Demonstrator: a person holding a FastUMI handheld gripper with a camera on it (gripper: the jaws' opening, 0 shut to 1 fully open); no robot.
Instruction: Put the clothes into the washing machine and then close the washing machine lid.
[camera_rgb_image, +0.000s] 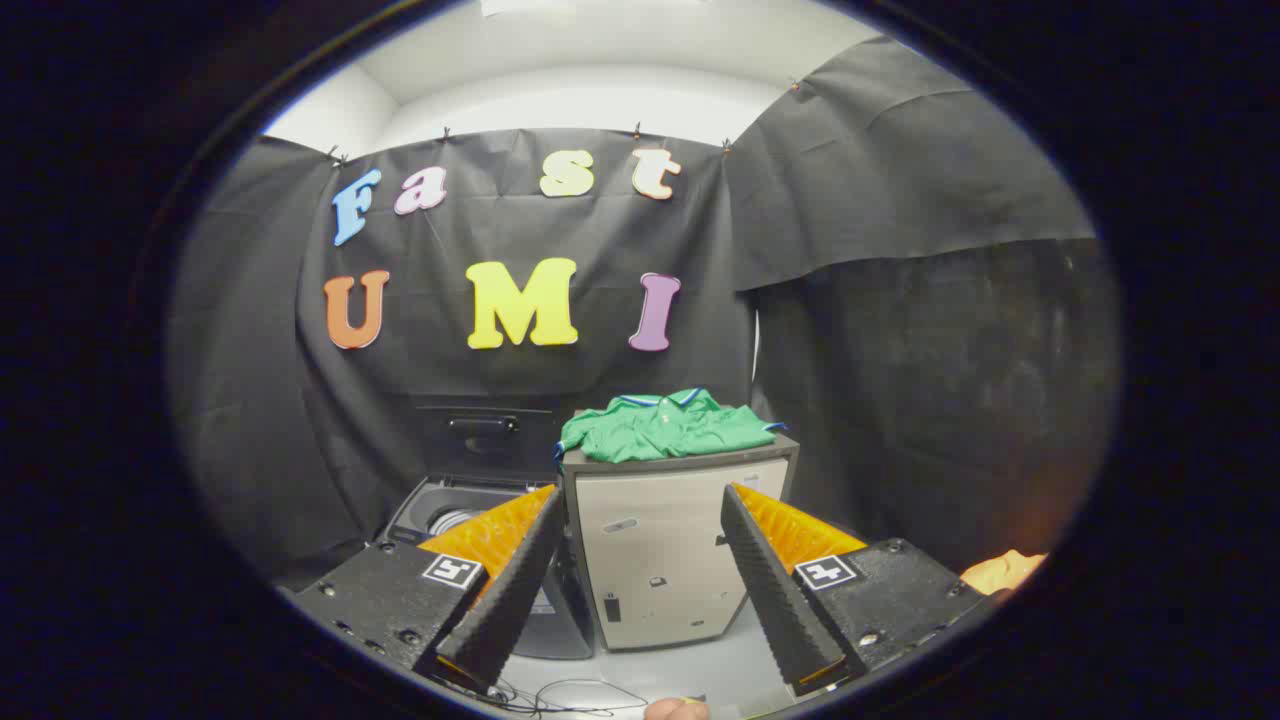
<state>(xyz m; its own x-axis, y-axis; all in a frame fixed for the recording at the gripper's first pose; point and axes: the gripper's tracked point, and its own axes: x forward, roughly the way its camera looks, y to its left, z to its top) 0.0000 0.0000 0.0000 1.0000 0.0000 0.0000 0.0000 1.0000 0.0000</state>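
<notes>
The gripper (640, 560) hangs with its fingers spread wide and empty, the green shirt (665, 427) lying well beyond them on top of the cabinet (655, 560), while the washing machine (450, 510) stands open just left.

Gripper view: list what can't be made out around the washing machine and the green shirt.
- Washing machine drum: gripper view, mostly hidden by one finger of the open, empty hand-held gripper and the grey cabinet.
- Green shirt: its far side lies behind its own folds atop the cabinet.
- Orange item: cut off behind the other finger's base, unidentifiable.
</notes>
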